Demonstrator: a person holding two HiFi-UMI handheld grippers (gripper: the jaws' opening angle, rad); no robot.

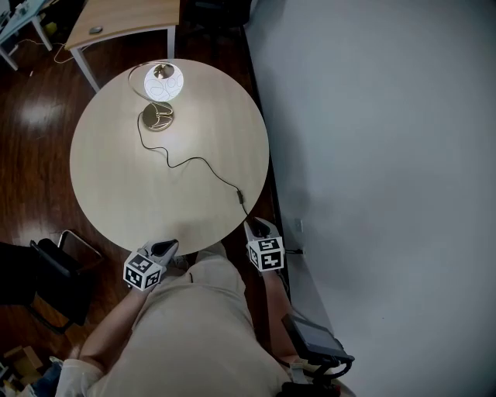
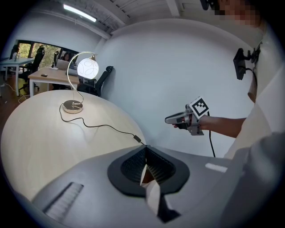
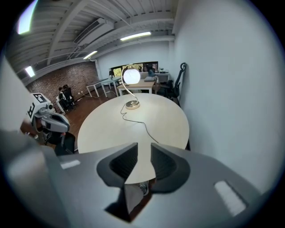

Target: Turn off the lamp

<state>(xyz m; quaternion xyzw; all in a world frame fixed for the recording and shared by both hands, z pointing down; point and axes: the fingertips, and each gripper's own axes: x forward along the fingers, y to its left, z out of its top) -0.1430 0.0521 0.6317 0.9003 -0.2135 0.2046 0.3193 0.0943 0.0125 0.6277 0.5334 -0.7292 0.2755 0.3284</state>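
The lamp's round shade (image 1: 164,81) glows lit at the far side of the round table (image 1: 116,186), above its brass base (image 1: 158,116). A black cord runs from the base to an inline switch (image 1: 240,195) near the table's right front edge. My right gripper (image 1: 258,225) hovers just short of that switch, open, with nothing between its jaws (image 3: 143,147). My left gripper (image 1: 167,246) sits at the table's near edge, and its jaw tips meet (image 2: 145,149) on nothing. The left gripper view shows the shade (image 2: 87,68), the switch (image 2: 137,139) and the right gripper (image 2: 171,119).
A white wall (image 1: 372,155) runs close along the table's right side. A wooden desk (image 1: 128,19) stands beyond the table, and a dark chair (image 1: 54,271) is at the near left on the dark wood floor.
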